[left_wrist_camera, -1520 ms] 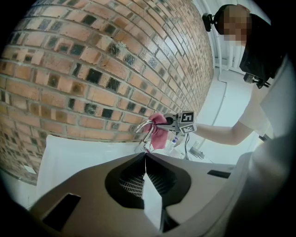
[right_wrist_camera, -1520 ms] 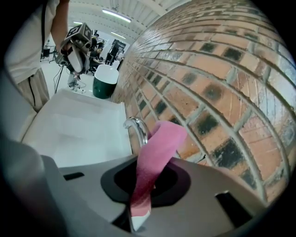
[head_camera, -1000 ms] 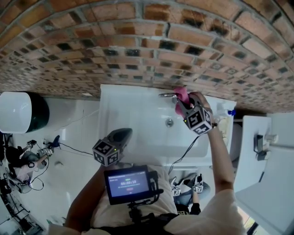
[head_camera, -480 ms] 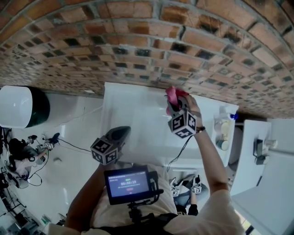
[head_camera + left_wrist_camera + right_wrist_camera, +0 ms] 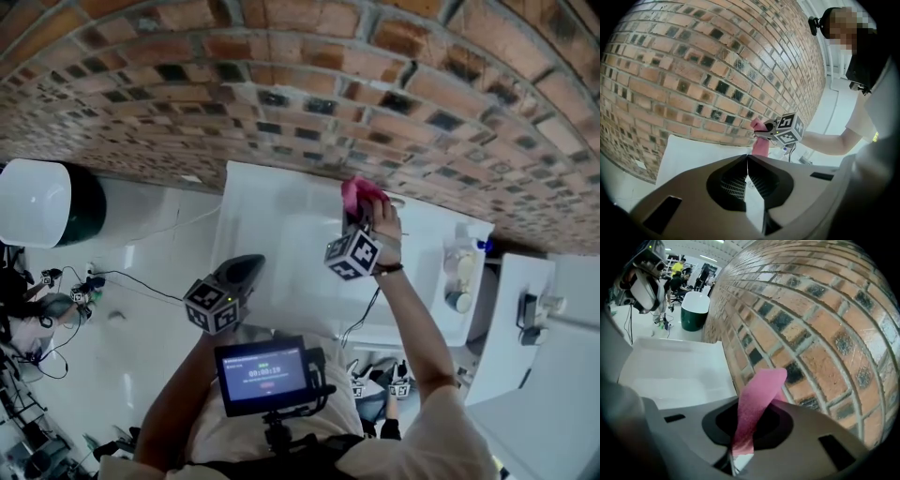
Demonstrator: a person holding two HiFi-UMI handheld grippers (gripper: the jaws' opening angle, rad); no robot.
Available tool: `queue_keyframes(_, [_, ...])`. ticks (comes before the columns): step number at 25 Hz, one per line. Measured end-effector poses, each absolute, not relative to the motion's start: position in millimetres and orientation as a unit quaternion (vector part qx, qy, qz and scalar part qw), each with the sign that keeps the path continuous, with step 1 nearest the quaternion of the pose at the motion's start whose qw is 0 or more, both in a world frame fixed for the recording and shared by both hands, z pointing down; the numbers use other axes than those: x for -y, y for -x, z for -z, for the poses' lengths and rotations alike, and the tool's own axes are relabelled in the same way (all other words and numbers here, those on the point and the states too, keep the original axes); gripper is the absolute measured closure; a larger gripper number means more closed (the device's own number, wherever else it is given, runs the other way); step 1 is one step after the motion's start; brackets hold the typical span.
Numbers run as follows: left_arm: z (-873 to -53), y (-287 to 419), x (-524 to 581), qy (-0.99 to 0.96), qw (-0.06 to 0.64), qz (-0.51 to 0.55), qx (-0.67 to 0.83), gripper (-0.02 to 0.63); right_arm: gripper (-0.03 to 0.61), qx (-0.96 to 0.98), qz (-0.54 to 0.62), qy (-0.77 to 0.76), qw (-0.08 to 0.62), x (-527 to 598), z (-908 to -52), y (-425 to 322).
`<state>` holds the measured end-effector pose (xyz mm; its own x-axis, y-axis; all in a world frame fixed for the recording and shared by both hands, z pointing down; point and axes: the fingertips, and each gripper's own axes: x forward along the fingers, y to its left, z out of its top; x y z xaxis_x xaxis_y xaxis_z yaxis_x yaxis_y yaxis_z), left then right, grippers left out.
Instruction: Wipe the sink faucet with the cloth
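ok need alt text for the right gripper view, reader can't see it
The right tongs are shut on a pink cloth that sticks up toward a red brick wall close ahead. A white sink lies to the left, with a dark green tub farther back.

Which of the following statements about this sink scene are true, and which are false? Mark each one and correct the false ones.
1. The right gripper is shut on a pink cloth. True.
2. The left gripper holds a sponge. False: its jaws are together with nothing between them.
3. White tiles cover the wall behind the sink. False: it is a brick wall.
4. The pink cloth is held up close to the brick wall. True.
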<state>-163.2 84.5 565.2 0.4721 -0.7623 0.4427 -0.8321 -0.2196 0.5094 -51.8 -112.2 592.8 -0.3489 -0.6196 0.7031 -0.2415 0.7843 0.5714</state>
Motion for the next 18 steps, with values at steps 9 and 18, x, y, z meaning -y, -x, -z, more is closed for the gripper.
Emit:
queue_keyframes(9, [-563.1, 170.9, -91.4, -0.78, 0.359, -0.049, 0.511, 0.609, 0.522, 0.778, 0.165, -0.307, 0.523, 115.5, -602.7, 55.6])
queue_keyframes(18, [-566.3, 171.8, -101.0, -0.779, 0.361, -0.055, 0.509, 0.609, 0.522, 0.764, 0.161, -0.308, 0.543, 110.1, -625.8, 65.6])
